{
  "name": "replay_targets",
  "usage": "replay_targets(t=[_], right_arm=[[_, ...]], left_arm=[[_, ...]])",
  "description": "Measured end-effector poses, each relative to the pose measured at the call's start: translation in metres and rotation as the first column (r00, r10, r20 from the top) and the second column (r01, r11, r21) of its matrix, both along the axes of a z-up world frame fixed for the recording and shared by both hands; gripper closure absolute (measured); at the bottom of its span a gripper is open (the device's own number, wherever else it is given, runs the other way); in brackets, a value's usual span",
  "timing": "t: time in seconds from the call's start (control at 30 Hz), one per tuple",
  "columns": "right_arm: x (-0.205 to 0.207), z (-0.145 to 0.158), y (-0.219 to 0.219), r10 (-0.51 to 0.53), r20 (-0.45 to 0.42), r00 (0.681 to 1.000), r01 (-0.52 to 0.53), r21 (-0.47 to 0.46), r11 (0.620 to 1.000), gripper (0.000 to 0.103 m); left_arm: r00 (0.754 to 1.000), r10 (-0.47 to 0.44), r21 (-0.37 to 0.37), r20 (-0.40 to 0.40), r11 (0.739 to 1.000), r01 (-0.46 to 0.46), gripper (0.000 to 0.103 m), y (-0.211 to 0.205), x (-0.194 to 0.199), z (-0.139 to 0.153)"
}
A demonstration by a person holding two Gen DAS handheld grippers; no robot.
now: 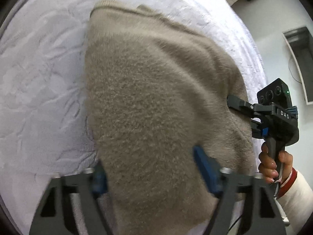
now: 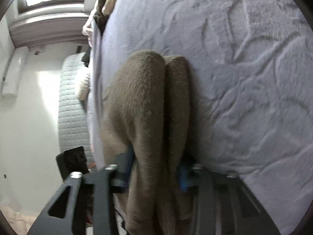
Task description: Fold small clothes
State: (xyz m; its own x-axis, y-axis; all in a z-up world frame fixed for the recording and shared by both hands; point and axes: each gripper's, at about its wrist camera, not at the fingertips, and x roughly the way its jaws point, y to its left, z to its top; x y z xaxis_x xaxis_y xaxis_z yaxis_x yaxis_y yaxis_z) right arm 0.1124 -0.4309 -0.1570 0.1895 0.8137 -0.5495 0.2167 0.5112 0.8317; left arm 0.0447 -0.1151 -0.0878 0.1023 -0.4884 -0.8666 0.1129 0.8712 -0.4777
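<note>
A fuzzy beige knit garment (image 1: 156,98) lies partly lifted over the white textured bedspread (image 1: 39,78). My left gripper (image 1: 152,168) is shut on its near edge, with the fabric bunched between the blue pads (image 1: 205,168). My right gripper (image 1: 232,103) shows in the left wrist view at the right, clamped on the garment's right edge. In the right wrist view my right gripper (image 2: 156,168) is shut on folded layers of the beige garment (image 2: 146,107), which hang doubled against the bedspread (image 2: 244,68).
The bed's edge (image 2: 95,98) runs down the left of the right wrist view, with a quilted white pad (image 2: 72,101) and a dark box (image 2: 72,160) on the floor beyond. Other clothes (image 2: 105,0) are piled at the bed's far end. A white wall shelf (image 1: 299,62) is at the right.
</note>
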Motion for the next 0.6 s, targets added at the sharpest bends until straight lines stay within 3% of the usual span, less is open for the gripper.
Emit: replay_targets(t=[0.1,0.37,0.6], right_arm=[[-0.008,0.012,-0.001,-0.038,0.021,0.999,0.037,0.052,0.998,0.073],[-0.028,0.054,0.016,-0.087,0.070,0.994,0.075,0.157,0.985,0.074],[-0.069,0.086,0.045,-0.068,0.088,0.994,0.050,0.187,0.981,0.073]], left_arm=[[0.999,-0.014,-0.022,0.034,1.000,0.015,0.052,0.010,-0.007,0.015],[0.995,-0.010,-0.083,0.096,0.996,0.019,0.053,0.041,-0.026,0.060],[0.993,-0.022,-0.067,0.120,0.997,0.030,0.053,0.077,-0.075,0.092]])
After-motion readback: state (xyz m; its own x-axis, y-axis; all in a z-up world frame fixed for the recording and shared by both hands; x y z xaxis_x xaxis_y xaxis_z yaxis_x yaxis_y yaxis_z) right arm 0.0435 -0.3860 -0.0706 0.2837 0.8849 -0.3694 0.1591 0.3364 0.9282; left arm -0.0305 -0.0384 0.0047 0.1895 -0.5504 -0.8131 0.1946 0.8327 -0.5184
